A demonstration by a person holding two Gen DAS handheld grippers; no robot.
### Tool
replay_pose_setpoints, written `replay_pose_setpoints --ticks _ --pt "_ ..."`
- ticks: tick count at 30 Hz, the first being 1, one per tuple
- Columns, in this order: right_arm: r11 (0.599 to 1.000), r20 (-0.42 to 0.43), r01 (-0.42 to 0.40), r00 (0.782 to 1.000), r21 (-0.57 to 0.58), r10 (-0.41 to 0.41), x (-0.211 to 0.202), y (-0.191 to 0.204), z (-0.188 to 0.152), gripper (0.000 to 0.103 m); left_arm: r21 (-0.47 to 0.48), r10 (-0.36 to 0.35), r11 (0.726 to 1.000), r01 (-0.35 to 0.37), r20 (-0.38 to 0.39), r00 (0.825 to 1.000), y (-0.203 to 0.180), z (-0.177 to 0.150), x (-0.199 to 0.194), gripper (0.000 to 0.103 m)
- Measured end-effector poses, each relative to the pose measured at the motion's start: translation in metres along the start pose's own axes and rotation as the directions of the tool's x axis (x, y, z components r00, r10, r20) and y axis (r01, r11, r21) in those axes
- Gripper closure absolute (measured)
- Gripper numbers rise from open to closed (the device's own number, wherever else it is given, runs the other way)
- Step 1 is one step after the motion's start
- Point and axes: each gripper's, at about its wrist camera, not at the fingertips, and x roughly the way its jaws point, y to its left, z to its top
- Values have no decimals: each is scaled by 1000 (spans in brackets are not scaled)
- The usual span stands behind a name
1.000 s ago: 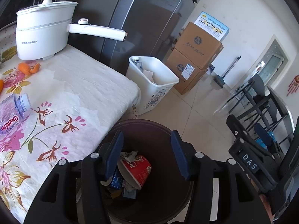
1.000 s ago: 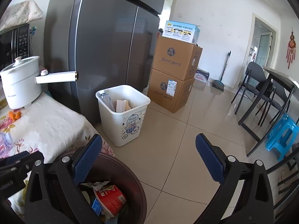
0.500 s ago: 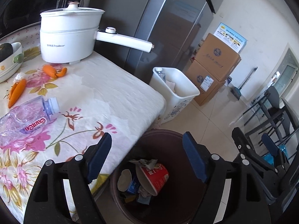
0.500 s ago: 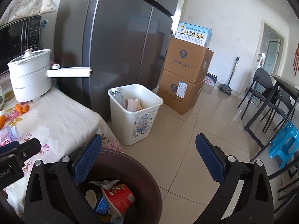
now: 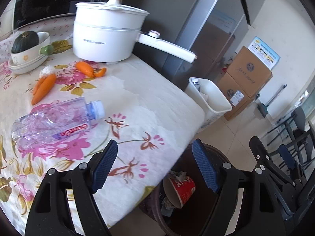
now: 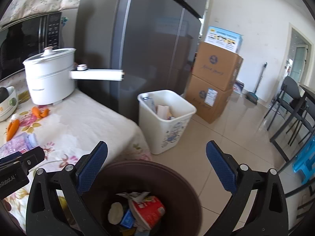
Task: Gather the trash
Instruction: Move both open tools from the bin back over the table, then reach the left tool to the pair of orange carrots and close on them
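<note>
A crushed clear plastic bottle point(image 5: 57, 121) lies on the floral tablecloth, up and left of my left gripper point(image 5: 155, 167), which is open and empty over the table's corner. The bottle also shows at the left edge of the right wrist view point(image 6: 18, 144). A brown bin point(image 6: 185, 182) stands on the floor below the table corner and holds a red paper cup point(image 6: 148, 211) and other scraps. My right gripper point(image 6: 156, 169) is open and empty above the bin. The bin point(image 5: 228, 164) and cup point(image 5: 180, 189) also show in the left wrist view.
On the table are orange peels point(image 5: 90, 69), carrots point(image 5: 43, 88), a white electric pot point(image 5: 107, 33) with a long handle, and a bowl with a squash point(image 5: 25, 45). A white wastebasket point(image 6: 165, 120), cardboard boxes point(image 6: 214, 82) and a grey fridge point(image 6: 149, 39) stand beyond.
My left gripper has moved left and up from over the brown bin to over the table corner, and its jaws have opened wider. The right gripper has stayed open over the bin.
</note>
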Motion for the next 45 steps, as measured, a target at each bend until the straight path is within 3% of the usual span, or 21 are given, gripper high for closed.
replay_pose_setpoints --ticks 10,20,24,28,34,39,41,43,45 --pt "994 4 -104 995 -29 104 6 59 17 7 -120 90 989 -86 30 995 60 23 -11 26" --pt "970 -47 -219 975 -103 215 24 135 38 7 -249 220 945 -213 0 975 147 53 -10 26" --pt "952 -68 -262 965 -157 255 32 168 47 7 -236 240 941 -244 -45 970 173 72 3 26" --pt "936 -85 -289 957 -200 277 40 186 51 7 -185 292 934 -307 -104 951 193 89 20 26" --pt "930 -151 -319 944 -180 294 60 181 50 7 -134 319 928 -347 -195 927 220 111 50 26" --pt "932 -187 -331 935 -147 303 74 173 51 7 -60 325 934 -353 -272 906 220 108 84 26" --pt "930 -201 -341 929 -140 311 78 171 50 7 -16 353 929 -370 -260 899 215 109 86 36" --pt "926 -216 -351 923 -136 318 81 171 50 7 -1 358 929 -370 -252 899 213 110 85 58" --pt "922 -230 -363 916 -135 327 82 172 49 7 2 346 934 -358 -257 902 213 109 82 70"
